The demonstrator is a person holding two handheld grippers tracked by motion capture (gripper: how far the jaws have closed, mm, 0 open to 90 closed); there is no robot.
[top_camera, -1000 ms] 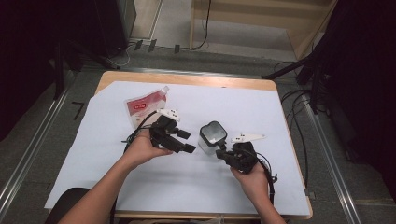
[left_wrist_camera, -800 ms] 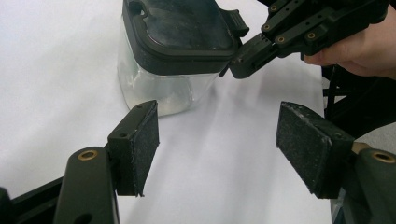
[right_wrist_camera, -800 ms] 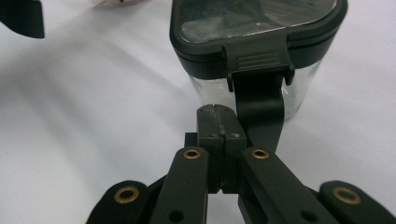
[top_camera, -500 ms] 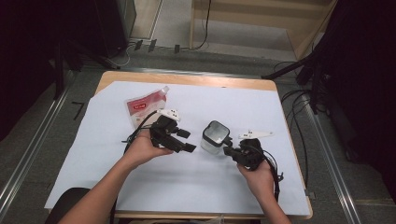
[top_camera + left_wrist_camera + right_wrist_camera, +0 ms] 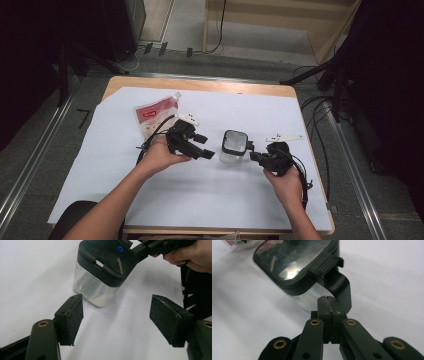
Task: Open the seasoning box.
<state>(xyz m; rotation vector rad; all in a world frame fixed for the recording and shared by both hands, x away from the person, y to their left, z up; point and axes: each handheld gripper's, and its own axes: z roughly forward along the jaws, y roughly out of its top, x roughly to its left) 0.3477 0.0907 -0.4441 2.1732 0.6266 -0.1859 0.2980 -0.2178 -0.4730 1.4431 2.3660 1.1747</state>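
A clear square container (image 5: 234,148) with a black lid stands on the white sheet between my two grippers. A black latch handle (image 5: 339,286) curves down from the lid's edge. My right gripper (image 5: 253,156) is shut, its pads pressed together, and its tips (image 5: 327,299) sit against that handle from the right. My left gripper (image 5: 205,147) is open just left of the container (image 5: 105,270). Its jaws have just been opening, and its pads (image 5: 75,315) have only bare paper between them, short of the container's near corner.
A red and white pouch (image 5: 152,118) lies flat behind the left hand. A white sheet (image 5: 200,200) covers the wooden table (image 5: 200,85). Cables trail from both grippers, and more run on the floor at the right.
The right hand has slid a little to the right, and the container has shifted slightly the same way. The left hand has stayed in place.
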